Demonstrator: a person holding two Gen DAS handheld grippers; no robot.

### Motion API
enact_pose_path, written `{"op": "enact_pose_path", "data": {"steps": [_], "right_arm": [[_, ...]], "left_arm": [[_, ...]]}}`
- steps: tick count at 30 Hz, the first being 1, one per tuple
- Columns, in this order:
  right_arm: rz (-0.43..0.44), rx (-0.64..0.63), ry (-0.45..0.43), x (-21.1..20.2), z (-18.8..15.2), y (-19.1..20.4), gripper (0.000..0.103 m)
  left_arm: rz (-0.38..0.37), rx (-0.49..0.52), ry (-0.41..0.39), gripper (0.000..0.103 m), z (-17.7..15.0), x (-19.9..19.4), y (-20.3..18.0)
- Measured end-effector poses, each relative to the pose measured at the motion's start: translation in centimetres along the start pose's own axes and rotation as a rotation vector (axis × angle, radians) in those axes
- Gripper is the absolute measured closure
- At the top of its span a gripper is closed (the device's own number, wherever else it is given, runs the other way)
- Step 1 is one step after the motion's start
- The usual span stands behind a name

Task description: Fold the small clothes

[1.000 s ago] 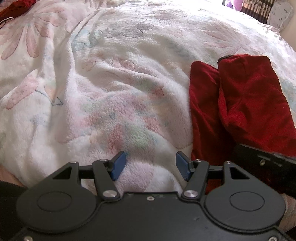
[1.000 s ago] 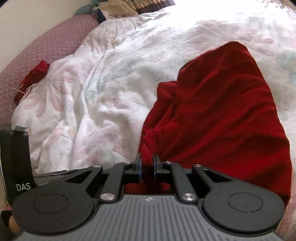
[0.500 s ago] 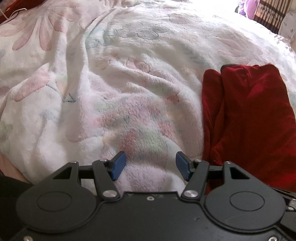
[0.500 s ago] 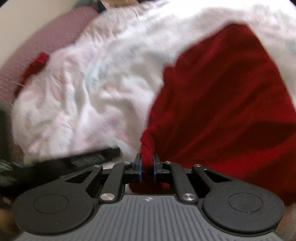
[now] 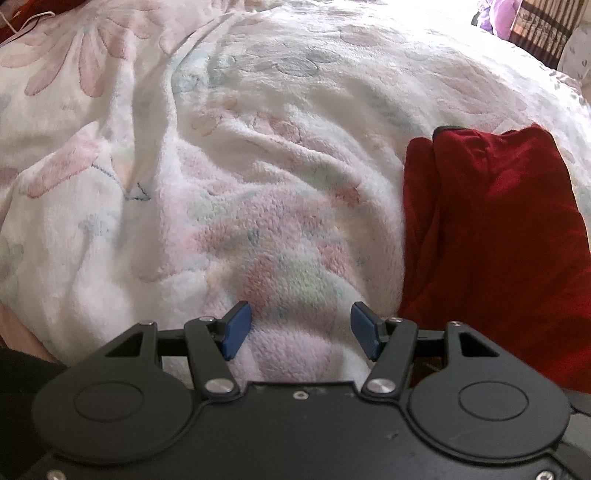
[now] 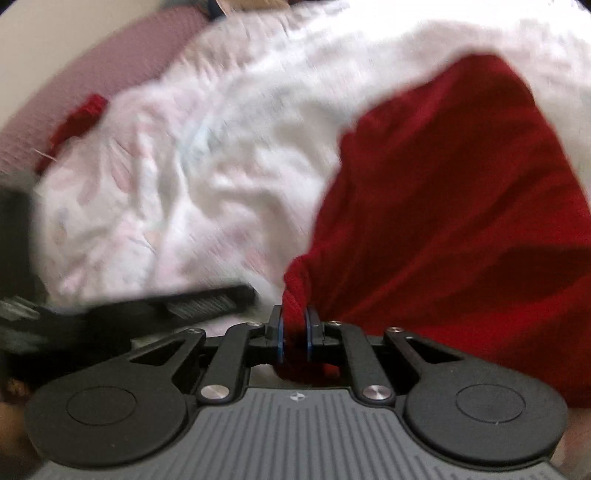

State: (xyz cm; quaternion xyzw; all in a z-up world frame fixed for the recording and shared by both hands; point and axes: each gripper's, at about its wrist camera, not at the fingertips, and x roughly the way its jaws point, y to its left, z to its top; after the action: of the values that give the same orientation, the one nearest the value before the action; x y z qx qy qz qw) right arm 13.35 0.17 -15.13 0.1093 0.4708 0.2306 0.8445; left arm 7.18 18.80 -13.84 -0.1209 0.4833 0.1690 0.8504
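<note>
A dark red garment lies folded lengthwise on a fluffy white floral blanket, at the right of the left wrist view. My left gripper is open and empty, its blue pads over bare blanket just left of the garment. In the right wrist view the red garment fills the right half. My right gripper is shut on a bunched near edge of the garment. This view is blurred by motion.
Another red cloth lies at the blanket's far left edge by a mauve pillow. The left gripper's black body shows at lower left in the right wrist view. Striped fabric sits at the far right.
My right gripper has pulled the garment's near edge, and the garment has shifted right and away in the left wrist view. My left gripper stays open over the blanket.
</note>
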Motion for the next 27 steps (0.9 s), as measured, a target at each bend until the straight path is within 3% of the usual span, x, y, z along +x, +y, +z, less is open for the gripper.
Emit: {"op": "enact_pose_path", "data": {"steps": [5,9,10,14,19,20,23,27], "right_arm": [[-0.051,-0.079,0.022,2.0,-1.3,-0.2,0.09],[-0.041,-0.136,0.004,1.0,-1.5,0.6,0.073],[-0.031,-0.155,0.009,0.6,-1.4,0.8,0.066],[0.037,-0.261,0.03,-2.0,-1.5,0.8,0.065],[0.17,-0.112,0.027,-6.3,-0.6,-3.0,0.065],[0.158,-0.102,0.006,-7.2,-0.3,-3.6,0.065],[0.008,-0.126,-0.116,-10.6,0.2,-5.0,0.065],[-0.154,-0.106,-0.205,-12.8,1.6,-7.5,0.063]], "left_arm": [[-0.007,-0.011,0.0,0.041,0.0,0.0,0.1],[-0.016,-0.006,0.003,0.041,0.2,0.1,0.4],[-0.022,-0.014,0.004,0.041,0.2,0.1,0.6],[-0.016,-0.008,0.0,0.041,0.1,0.1,0.3],[-0.038,0.08,-0.021,0.041,0.3,-0.7,-1.6],[-0.053,0.099,-0.04,0.041,0.4,-1.2,-2.1],[-0.084,0.144,-0.063,0.041,1.0,-2.3,-3.9],[-0.14,0.187,-0.091,0.041,1.8,-3.3,-6.5]]}}
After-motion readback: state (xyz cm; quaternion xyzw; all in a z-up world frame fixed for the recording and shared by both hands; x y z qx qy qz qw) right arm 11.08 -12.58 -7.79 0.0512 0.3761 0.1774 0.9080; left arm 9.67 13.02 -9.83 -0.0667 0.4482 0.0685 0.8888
